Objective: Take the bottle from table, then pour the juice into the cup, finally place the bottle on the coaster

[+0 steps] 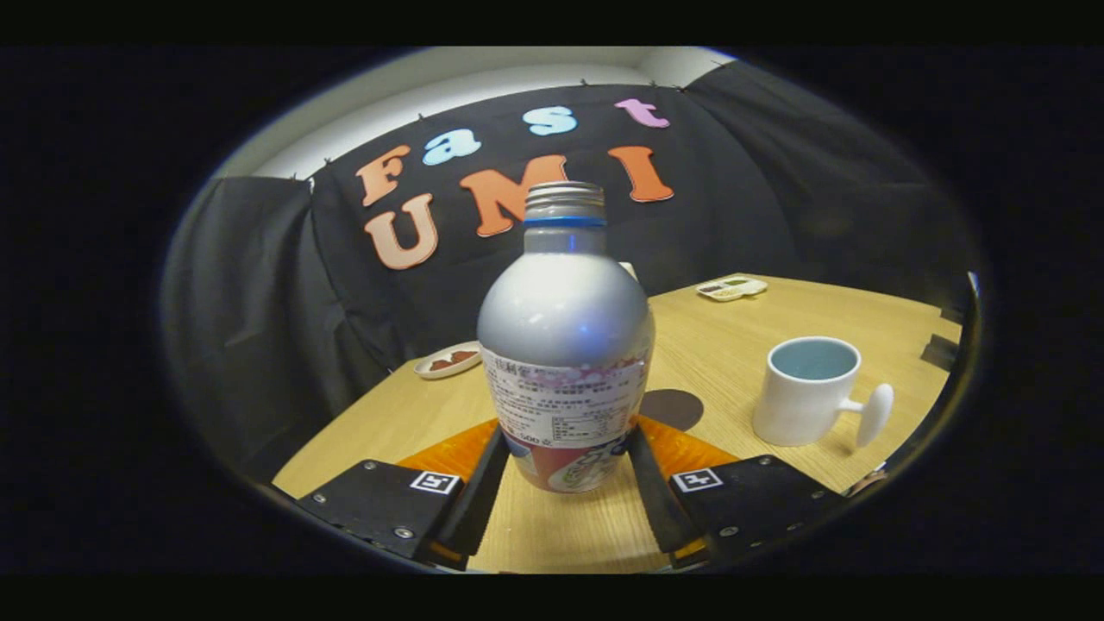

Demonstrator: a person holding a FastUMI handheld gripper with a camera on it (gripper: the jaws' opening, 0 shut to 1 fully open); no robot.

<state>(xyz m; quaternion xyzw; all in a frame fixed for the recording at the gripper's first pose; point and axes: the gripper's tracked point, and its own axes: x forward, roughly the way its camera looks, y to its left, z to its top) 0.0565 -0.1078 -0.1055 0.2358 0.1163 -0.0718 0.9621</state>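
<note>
A silver bottle (565,328) with a blue ring under its screw top and a printed label stands upright between my fingers. My gripper (567,438) is shut on the bottle's lower body, one finger pressing each side. I cannot tell whether its base rests on the wooden table (733,345) or hangs just above it. A dark round coaster (673,407) lies flat on the table just behind the bottle, slightly to its right. Further right stands a white cup (806,392) with a pale blue inside, its knob-ended handle pointing right.
A small white dish (448,360) with red-brown pieces sits at the table's far left edge. A shallow tray (731,288) lies at the far edge near the black cloth wall. Bare wood lies between the coaster and the cup.
</note>
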